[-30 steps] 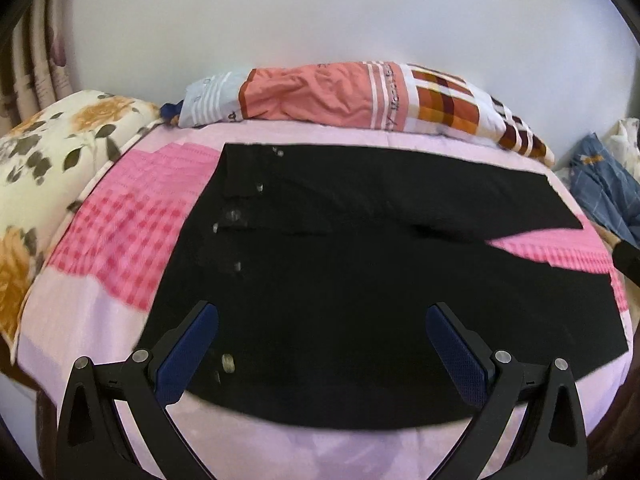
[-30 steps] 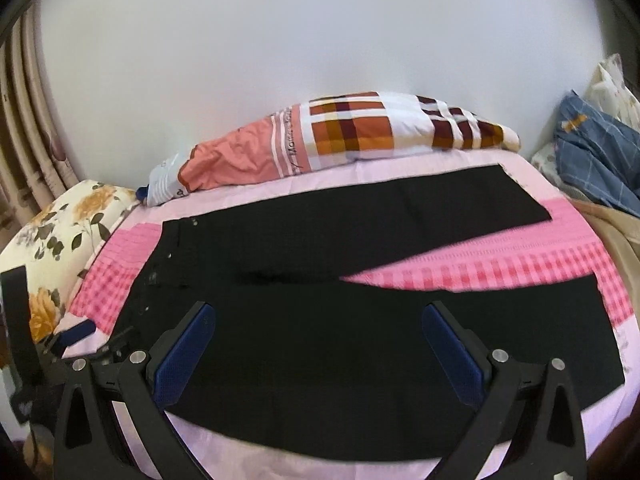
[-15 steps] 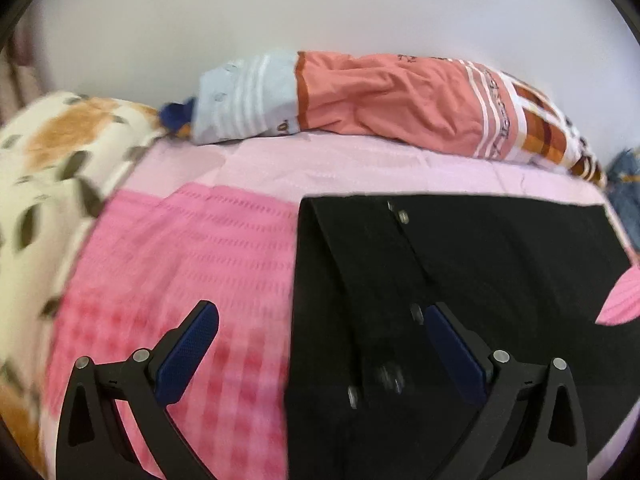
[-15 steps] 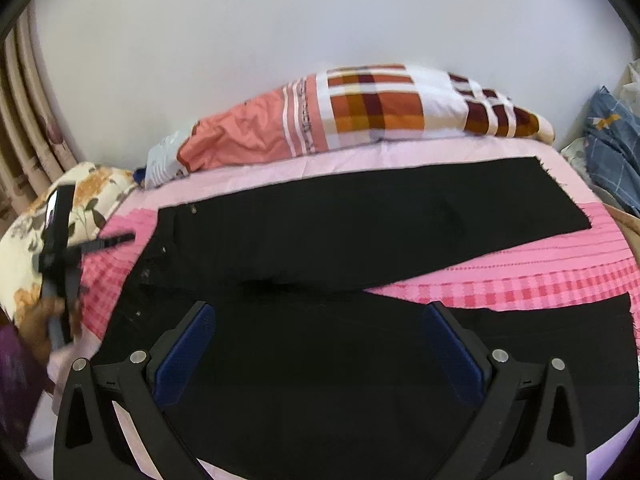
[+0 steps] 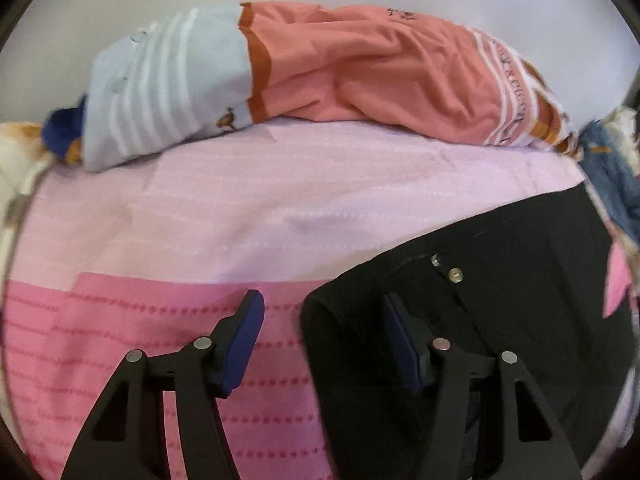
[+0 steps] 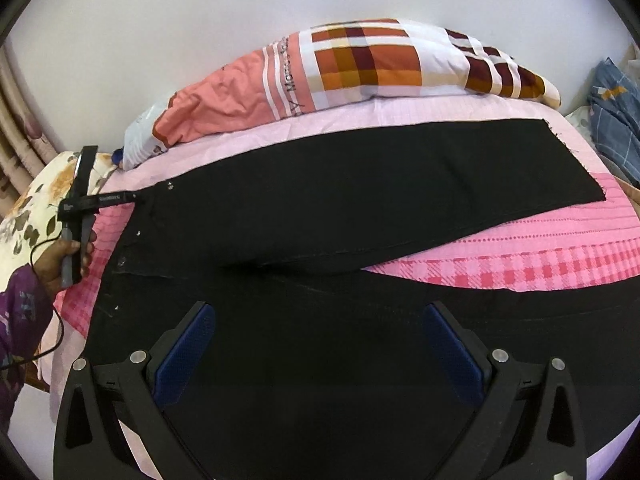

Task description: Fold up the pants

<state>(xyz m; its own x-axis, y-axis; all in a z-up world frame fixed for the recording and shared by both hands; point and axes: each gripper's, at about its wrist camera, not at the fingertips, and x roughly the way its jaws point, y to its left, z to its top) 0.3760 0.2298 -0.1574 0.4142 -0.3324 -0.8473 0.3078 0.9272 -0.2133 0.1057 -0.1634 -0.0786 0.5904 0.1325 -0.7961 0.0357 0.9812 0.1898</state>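
Black pants (image 6: pixel 360 216) lie flat on the pink bed, waist at the left, two legs spread to the right with pink sheet between them. In the left wrist view the waistband's far corner (image 5: pixel 320 312) sits between the fingers of my left gripper (image 5: pixel 320 320), which is partly closed around it but not clamped. The left gripper also shows in the right wrist view (image 6: pixel 136 197) at the waist corner. My right gripper (image 6: pixel 320 340) is wide open and empty above the near leg.
A long patterned pillow (image 6: pixel 360 64) lies along the far bed edge against the white wall. A floral pillow (image 6: pixel 36 208) is at the left, blue checked cloth (image 6: pixel 616 120) at the right. The pink sheet (image 5: pixel 280 200) surrounds the pants.
My left gripper moved left and forward to the far waistband corner and its jaws narrowed around it. My right gripper moved slightly forward over the near leg, still open.
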